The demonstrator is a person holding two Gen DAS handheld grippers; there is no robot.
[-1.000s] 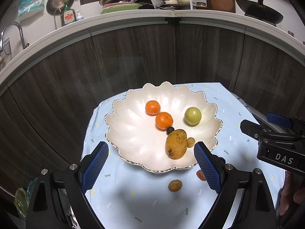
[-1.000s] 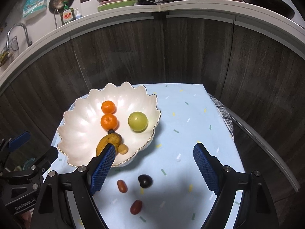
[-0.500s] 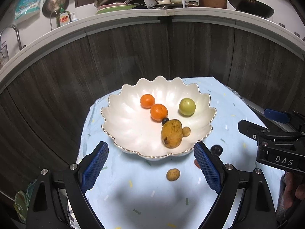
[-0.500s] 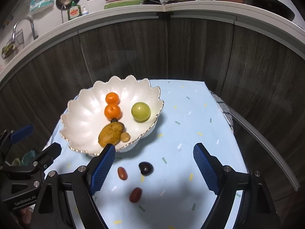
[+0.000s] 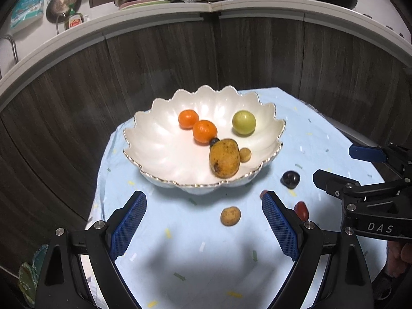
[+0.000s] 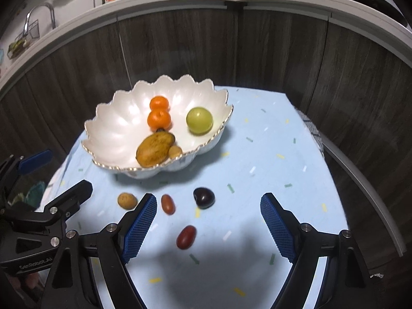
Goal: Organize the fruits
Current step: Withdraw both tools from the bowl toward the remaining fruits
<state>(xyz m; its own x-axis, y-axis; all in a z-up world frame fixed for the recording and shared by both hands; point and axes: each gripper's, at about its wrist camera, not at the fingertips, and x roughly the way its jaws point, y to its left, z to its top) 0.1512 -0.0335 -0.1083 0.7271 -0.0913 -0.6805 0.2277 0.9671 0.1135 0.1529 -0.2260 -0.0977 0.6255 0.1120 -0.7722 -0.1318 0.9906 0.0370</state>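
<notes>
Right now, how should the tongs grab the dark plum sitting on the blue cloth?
Grip the dark plum across its round middle, coming down from above with the right tongs, which are open. It sits alone on the blue cloth, apart from the two red fruits and clear of the bowl, so both pads probably have room to drop beside it.

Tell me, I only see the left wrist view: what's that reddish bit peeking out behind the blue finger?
Observer: A whole small red fruit, oblong, lying on the blue cloth near the dark plum.
Operator: And the other gripper, is it carrying anything?
Observer: No. The right gripper is open, its blue pads wide apart with nothing held between them.
</notes>
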